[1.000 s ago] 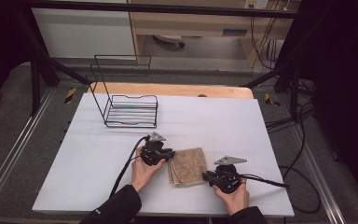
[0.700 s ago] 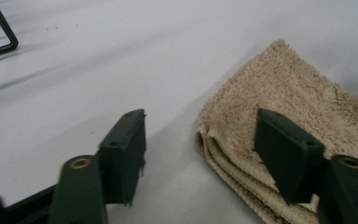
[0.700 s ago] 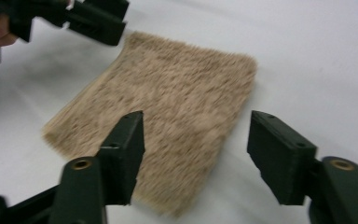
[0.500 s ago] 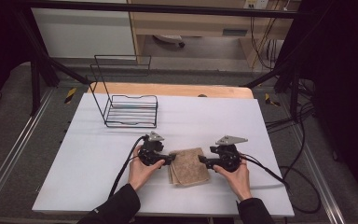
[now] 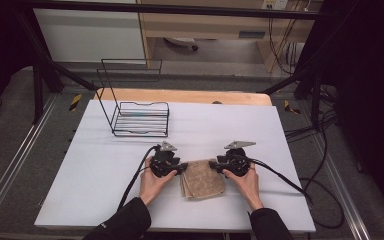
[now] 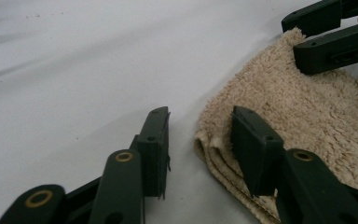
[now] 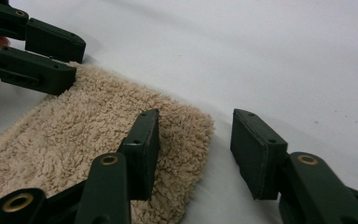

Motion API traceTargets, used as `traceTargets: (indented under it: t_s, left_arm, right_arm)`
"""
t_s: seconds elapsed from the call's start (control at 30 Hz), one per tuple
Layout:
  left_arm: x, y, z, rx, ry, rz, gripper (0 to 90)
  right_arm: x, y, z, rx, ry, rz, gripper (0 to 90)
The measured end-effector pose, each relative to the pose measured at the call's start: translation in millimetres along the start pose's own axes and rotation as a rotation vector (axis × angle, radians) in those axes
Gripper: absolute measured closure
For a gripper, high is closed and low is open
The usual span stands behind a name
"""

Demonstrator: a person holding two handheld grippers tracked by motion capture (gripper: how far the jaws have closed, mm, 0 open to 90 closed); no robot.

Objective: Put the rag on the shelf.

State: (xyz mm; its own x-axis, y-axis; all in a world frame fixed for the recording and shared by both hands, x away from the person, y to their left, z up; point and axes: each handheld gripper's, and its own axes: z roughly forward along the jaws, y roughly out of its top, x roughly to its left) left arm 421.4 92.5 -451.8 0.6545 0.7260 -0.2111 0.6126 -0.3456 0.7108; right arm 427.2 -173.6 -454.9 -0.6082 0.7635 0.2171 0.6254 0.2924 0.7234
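Squarely between both tools [image 5: 184, 169] [image 5: 213, 164]: folded towel [image 5: 203, 179].

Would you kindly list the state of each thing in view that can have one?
Towel: folded, flat on the table.
Left claw: open, astride the towel's corner edge.
Right claw: open, astride the opposite corner.
Wire rack: upright, empty.
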Motion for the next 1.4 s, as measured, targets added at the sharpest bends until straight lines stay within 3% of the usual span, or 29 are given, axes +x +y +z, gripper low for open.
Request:
traceTargets:
  t_s: [0.07, 0.27, 0.47, 0.63, 0.77, 1.0, 1.4]
  left_arm:
    - [-1.6, -0.2, 0.5, 0.005, -0.009, 0.007, 67.7]
    - [-3.5, -0.5, 1.9, 0.013, -0.023, 0.007, 73.4]
    - [-7.9, -0.3, 2.2, 0.009, -0.01, 0.021, 79.6]
    - [-9.1, 0.4, 1.9, 0.011, -0.004, 0.028, 82.2]
    - [-8.0, 0.5, 1.4, 0.006, -0.014, 0.023, 83.1]
    - [-6.2, 2.4, -4.6, -0.018, -0.035, 0.013, 84.0]
    - [-13.1, 10.8, -27.9, -0.086, -0.062, 0.049, 84.0]
  right_arm:
    - [0.4, 0.0, 0.1, 0.005, -0.004, -0.01, 54.7]
    - [2.0, 4.5, 0.1, 0.049, -0.006, -0.018, 55.7]
    - [3.7, 8.6, 1.1, 0.079, -0.014, -0.025, 56.6]
    - [4.3, 8.4, 1.8, 0.08, 0.033, 0.003, 74.0]
    - [4.5, 8.3, 0.4, 0.069, 0.032, 0.008, 82.7]
    - [6.4, 8.6, -3.5, 0.052, 0.033, 0.016, 84.3]
    - [14.1, 11.6, -28.9, -0.074, 0.071, 0.004, 84.2]
